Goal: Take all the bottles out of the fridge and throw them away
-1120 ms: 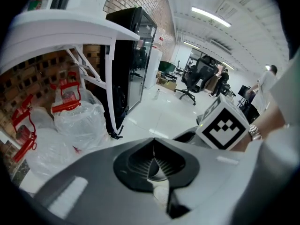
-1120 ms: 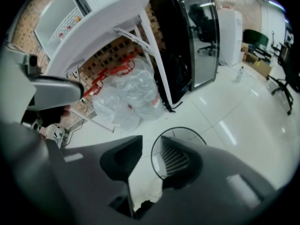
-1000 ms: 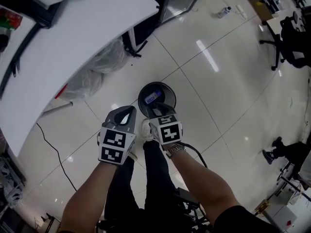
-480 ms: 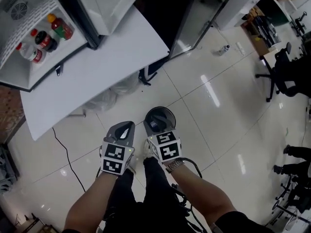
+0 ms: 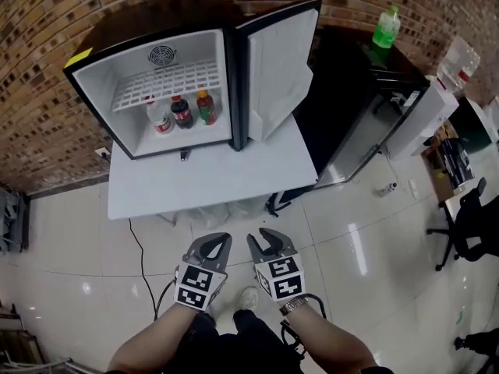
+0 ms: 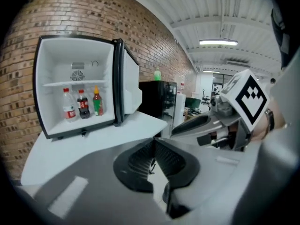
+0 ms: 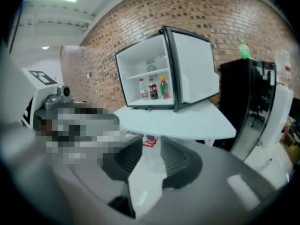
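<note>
fridge: the fridge (image 5: 100, 92) sits wide open on a white tabletop (image 5: 210, 181) against a brick wall (image 5: 47, 22), with its door (image 5: 281, 68) swung out to the right.
bottles: three bottles (image 5: 182, 112) stand upright in a row on the fridge's bottom, under the wire shelf (image 5: 164, 80). There's a clear one with a red label, a dark cola one, and one with a yellow-orange cap. All three views catch them (image 6: 83, 104) (image 7: 152, 88), and they're well apart from both claws.
left claw: the left claw (image 6: 153, 146) has its pads meeting at the tips in its own view, with nothing in there.
right claw: the right claw (image 7: 152, 149) has its jaws partway apart and isn't gripping anything, just pale floor in the gap. A red-and-white bit under the tabletop edge lines up with the gap, and I can't tell what it is.
head view only: both claws (image 5: 212, 244) (image 5: 263, 244) are side by side over the tiled floor (image 5: 78, 248), on the near side of the tabletop.
gripper views only: the ceiling lights (image 6: 218, 42) show up here, never from above.
green bottle: a green bottle (image 5: 386, 28) sits on top of the black cabinet (image 5: 343, 76) next to the fridge.
</note>
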{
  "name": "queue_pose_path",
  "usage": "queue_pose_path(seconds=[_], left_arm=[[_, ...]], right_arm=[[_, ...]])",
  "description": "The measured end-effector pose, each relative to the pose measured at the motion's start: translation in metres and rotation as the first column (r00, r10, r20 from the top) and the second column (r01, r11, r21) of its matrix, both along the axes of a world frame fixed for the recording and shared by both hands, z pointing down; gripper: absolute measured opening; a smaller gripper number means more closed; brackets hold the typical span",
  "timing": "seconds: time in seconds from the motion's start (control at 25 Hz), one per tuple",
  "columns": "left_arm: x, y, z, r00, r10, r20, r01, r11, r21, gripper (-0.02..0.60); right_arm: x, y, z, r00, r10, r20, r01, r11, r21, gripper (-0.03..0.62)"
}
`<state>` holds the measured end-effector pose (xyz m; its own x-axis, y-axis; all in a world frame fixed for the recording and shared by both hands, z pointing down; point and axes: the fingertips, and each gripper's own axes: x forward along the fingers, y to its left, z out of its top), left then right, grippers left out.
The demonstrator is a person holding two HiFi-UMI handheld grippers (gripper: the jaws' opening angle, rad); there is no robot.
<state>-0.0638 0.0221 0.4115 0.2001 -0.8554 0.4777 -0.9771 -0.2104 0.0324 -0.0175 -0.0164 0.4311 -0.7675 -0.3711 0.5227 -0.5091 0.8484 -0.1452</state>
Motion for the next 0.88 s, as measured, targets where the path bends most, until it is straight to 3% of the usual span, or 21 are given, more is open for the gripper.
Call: queue_pose_path(seconds=[0.16, 0.44, 0.6, 0.88], left_arm=[[-0.036, 0.009, -0.035, 0.994, -0.112, 0.015, 0.11, 0.991, 0.072, 0.005], [-0.105, 0.03, -0.076, 0.961, -0.275, 0.0, 0.272, 0.95, 0.155, 0.005], [-0.132, 0.033, -0.088, 0.955, -0.297, -0.005, 0.293, 0.94, 0.173, 0.005], [-0.183, 0.019, -0.099, 0.955, -0.295, -0.012, 0.292, 0.937, 0.19, 0.005]], right_arm=[[-0.034, 0.0, -0.04, 0.995, -0.091, 0.026, 0.089, 0.993, 0.078, 0.12], [-0.101, 0.017, -0.083, 0.972, -0.23, 0.038, 0.221, 0.961, 0.169, 0.134], [-0.139, 0.021, -0.097, 0.963, -0.266, 0.034, 0.255, 0.948, 0.191, 0.139], [-0.204, 0.003, -0.11, 0.968, -0.252, 0.02, 0.242, 0.948, 0.205, 0.193]])
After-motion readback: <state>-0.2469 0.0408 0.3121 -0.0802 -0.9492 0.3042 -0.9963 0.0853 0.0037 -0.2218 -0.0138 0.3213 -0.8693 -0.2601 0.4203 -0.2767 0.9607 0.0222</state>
